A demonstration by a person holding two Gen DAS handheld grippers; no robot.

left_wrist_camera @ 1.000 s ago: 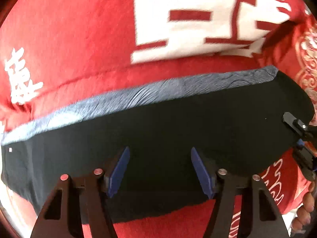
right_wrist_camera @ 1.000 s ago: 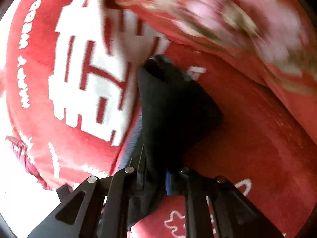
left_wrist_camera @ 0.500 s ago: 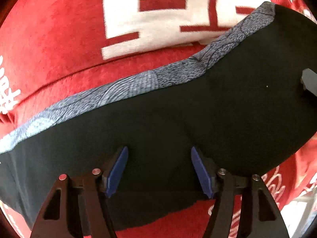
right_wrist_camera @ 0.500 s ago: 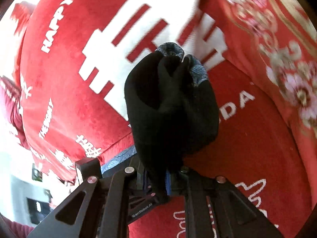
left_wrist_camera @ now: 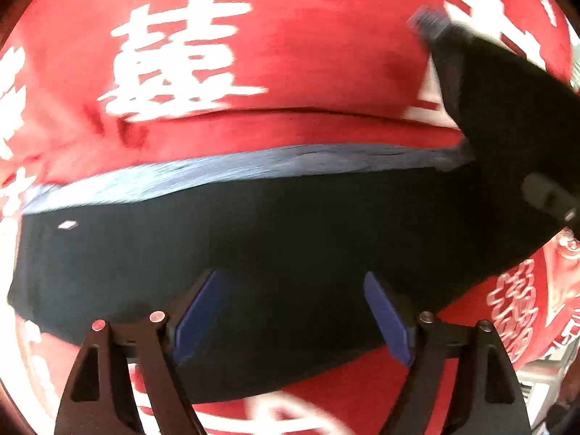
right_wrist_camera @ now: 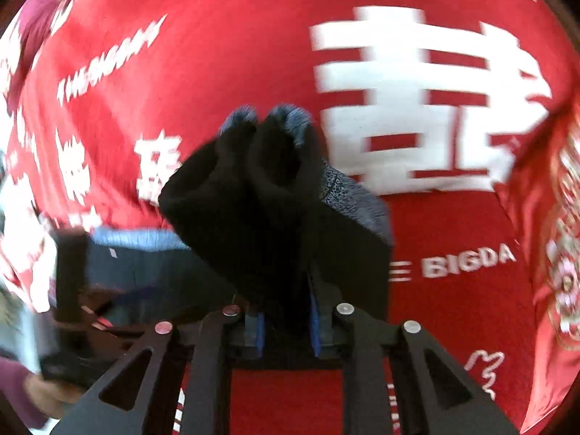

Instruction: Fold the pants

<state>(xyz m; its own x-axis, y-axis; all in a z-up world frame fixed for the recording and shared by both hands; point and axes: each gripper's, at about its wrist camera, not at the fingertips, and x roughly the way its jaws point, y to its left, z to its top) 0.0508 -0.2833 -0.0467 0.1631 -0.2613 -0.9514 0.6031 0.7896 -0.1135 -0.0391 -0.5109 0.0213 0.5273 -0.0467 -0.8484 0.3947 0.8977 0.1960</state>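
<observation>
My big red cloth [left_wrist_camera: 290, 54] is soft and fuzzy, with white letters. The black pants [left_wrist_camera: 290, 235] lie on it. My right gripper [right_wrist_camera: 286, 330] points down; it is opening with bunched pants between its pads. My left gripper [left_wrist_camera: 293, 311] is opening wide above the pants, holding nothing.

Red plush cover [left_wrist_camera: 308, 54] with big white characters spread under both tools, gold floral bedding [right_wrist_camera: 565, 253] at far right, bright daylight, blurred pale floor at lower edges
</observation>
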